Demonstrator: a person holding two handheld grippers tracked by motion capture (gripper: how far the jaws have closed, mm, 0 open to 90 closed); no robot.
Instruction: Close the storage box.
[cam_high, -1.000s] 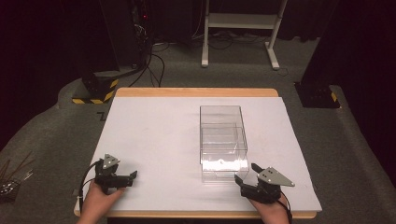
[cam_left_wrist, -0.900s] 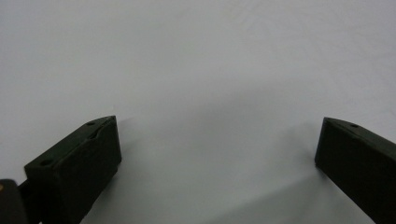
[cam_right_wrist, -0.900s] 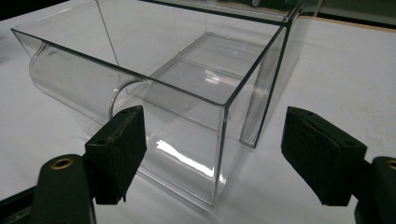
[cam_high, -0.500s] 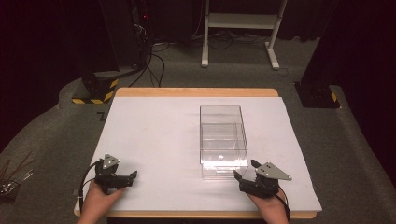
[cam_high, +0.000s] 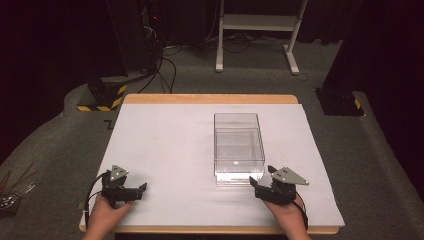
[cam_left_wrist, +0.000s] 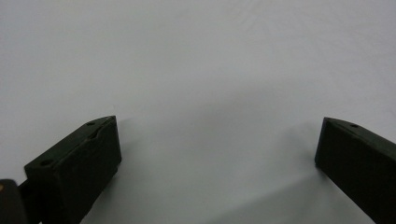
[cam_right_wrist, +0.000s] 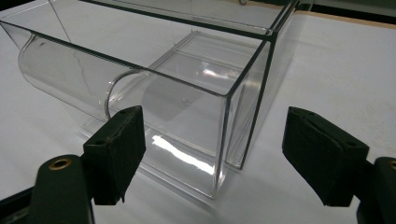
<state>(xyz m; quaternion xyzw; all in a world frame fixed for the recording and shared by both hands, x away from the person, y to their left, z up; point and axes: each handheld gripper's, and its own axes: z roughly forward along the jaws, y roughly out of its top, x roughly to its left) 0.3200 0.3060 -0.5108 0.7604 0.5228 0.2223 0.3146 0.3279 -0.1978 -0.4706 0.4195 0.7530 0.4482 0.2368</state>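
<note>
- The table carries a white sheet over nearly its whole top; a strip of wooden edge shows along the far side and the near side. The broad left half of the sheet lies bare, with open room between the two grippers.
- Beyond the table, the grey carpeted floor runs into darkness; the stands and cables at the back are hard to make out.
- The clear plastic box stands right of centre on the sheet, open at the top, its long side running away from the person. Its near end bears a curved transparent lip; the walls are so clear that their edges read mainly as thin lines and glints.
- The right gripper sits at the near right, just beside the box's near right corner, not touching it. In the right gripper view its jaws stand wide apart, with that corner between them and ahead, nothing pinched.
- The left gripper rests at the near left edge, well apart from the box. The left gripper view shows its jaws spread wide over bare white sheet, both cut off at the frame's bottom.
</note>
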